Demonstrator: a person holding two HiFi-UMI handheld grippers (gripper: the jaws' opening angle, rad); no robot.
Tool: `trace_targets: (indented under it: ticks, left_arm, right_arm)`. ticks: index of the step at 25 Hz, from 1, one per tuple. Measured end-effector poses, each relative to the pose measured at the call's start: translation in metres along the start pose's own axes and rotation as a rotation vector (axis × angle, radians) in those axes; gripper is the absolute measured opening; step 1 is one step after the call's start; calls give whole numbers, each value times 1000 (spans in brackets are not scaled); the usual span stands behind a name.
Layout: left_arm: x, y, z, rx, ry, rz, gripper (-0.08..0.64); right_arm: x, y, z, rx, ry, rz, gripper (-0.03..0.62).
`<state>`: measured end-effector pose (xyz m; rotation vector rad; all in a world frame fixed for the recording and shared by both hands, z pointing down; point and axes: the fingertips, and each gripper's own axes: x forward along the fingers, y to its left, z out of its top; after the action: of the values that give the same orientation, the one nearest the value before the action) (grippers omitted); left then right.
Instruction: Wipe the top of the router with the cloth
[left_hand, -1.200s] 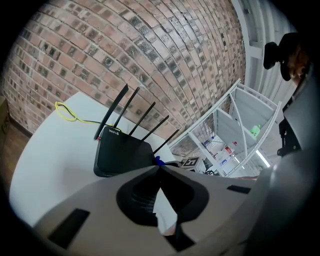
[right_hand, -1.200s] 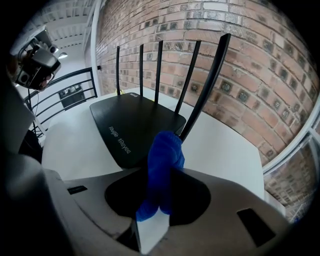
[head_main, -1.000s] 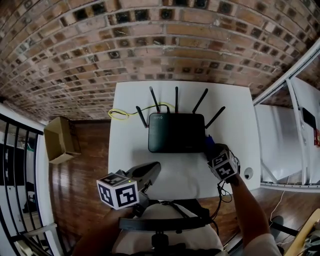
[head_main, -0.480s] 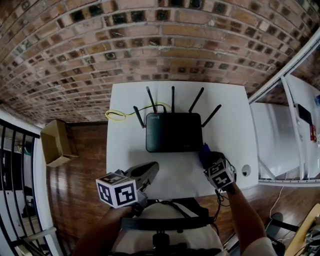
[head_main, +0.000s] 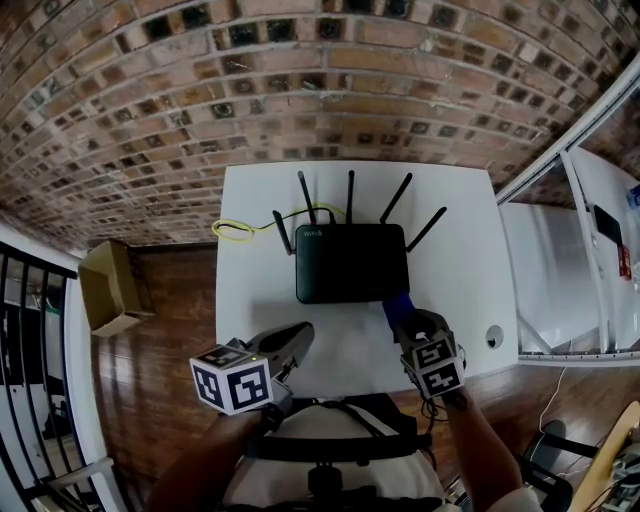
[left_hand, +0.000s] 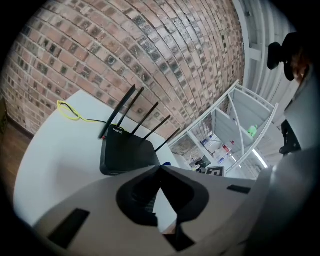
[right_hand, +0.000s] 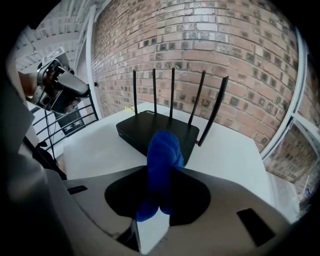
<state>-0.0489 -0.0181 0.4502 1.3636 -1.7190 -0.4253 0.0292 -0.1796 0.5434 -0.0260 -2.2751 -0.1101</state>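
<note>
Our left tongs (head_main: 298, 338) pressed together, empty, idle. Router (head_main: 350, 262) ahead-right of them on tabletop (head_main: 455, 230). Our right tongs (head_main: 408, 322) clamped on cloth (head_main: 396, 306), router just ahead-left. We judge the step as approach, wiping not begun. Next: lay cloth on router top, press, sweep.

You face a brick wall (head_main: 300, 80); before it, a white table (head_main: 250, 300) on dark wooden floor (head_main: 160, 340) (cardboard box (head_main: 108, 285) lying left), white shelving (left_hand: 240, 112) right.
</note>
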Motion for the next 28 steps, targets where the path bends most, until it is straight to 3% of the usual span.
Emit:
trace_targets:
  ticks: [8, 17, 22, 28]
  left_arm:
    - [-16, 15, -1, -2, 4, 4, 28]
    - [-35, 29, -7, -3, 15, 24, 28]
    - [-41, 31, -9, -2, 14, 34, 28]
    - [-45, 32, -11, -9, 2, 38, 28]
  right_arm:
    - [18, 72, 45, -38, -64, 93, 114]
    - [63, 162, 71, -152, -58, 234, 114]
    - [85, 176, 72, -138, -31, 254, 114]
    - [95, 157, 59, -73, 15, 209, 114]
